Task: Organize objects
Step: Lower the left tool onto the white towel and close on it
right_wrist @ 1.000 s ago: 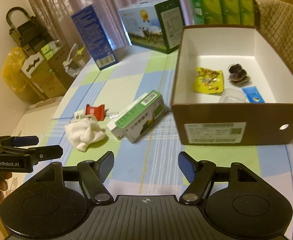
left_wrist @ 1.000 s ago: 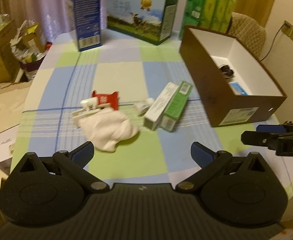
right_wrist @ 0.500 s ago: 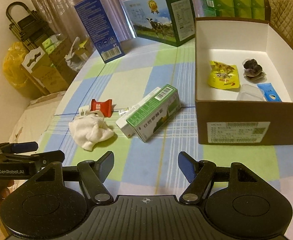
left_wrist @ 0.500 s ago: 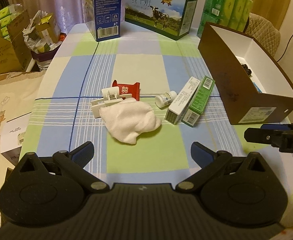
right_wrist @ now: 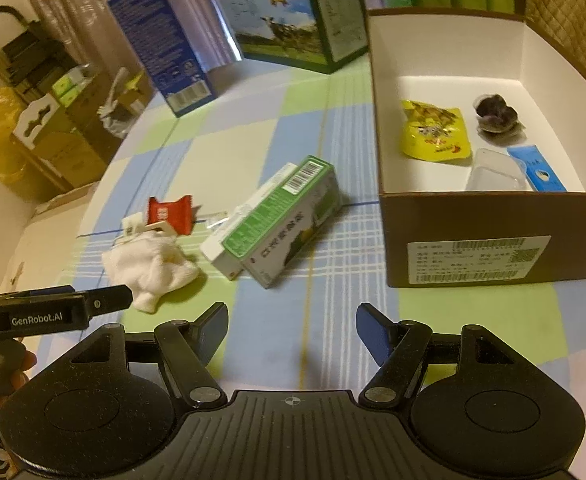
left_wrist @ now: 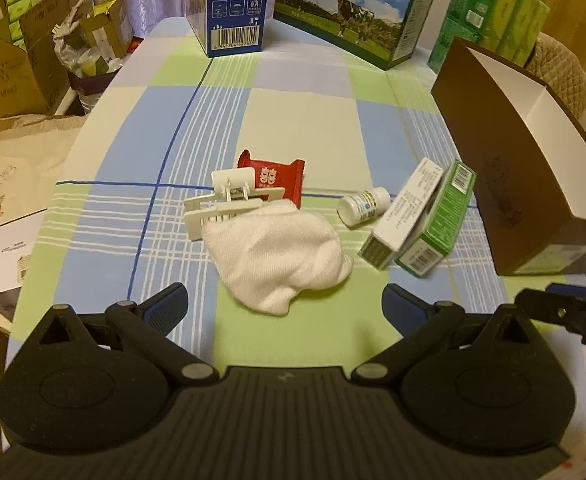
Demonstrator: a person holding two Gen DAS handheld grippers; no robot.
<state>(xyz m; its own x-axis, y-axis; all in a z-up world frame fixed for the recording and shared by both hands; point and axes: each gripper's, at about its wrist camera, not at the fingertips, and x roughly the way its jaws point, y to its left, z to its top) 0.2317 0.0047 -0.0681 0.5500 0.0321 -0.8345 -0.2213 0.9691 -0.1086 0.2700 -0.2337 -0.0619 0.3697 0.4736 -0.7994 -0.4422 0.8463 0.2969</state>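
Note:
A crumpled white cloth (left_wrist: 281, 256) (right_wrist: 149, 272) lies on the checked tablecloth, just ahead of my open left gripper (left_wrist: 284, 308). Behind the cloth sit a white plastic clip (left_wrist: 229, 204) and a red snack packet (left_wrist: 277, 176) (right_wrist: 170, 213). To the right are a small white bottle (left_wrist: 363, 206), a white carton (left_wrist: 407, 212) and a green carton (left_wrist: 437, 220) (right_wrist: 281, 220) side by side. The brown cardboard box (left_wrist: 533, 184) (right_wrist: 473, 248) stands at the right, holding a yellow packet (right_wrist: 435, 130), a dark wrapped item (right_wrist: 497, 114), a clear tub (right_wrist: 493, 174) and a blue sachet (right_wrist: 539, 168). My right gripper (right_wrist: 292, 330) is open over bare cloth.
A tall blue box (left_wrist: 235, 4) (right_wrist: 161, 40), a milk carton case (left_wrist: 353, 8) (right_wrist: 293, 12) and green tissue packs (left_wrist: 489, 12) line the table's far edge. Cardboard boxes and bags (left_wrist: 33, 52) crowd the floor at left. A padded chair (right_wrist: 569, 12) stands behind the brown box.
Both grippers have moved forward and lower toward the table items, so the cloth, cartons and box appear larger and nearer. Nothing on the table has shifted; both stay open.

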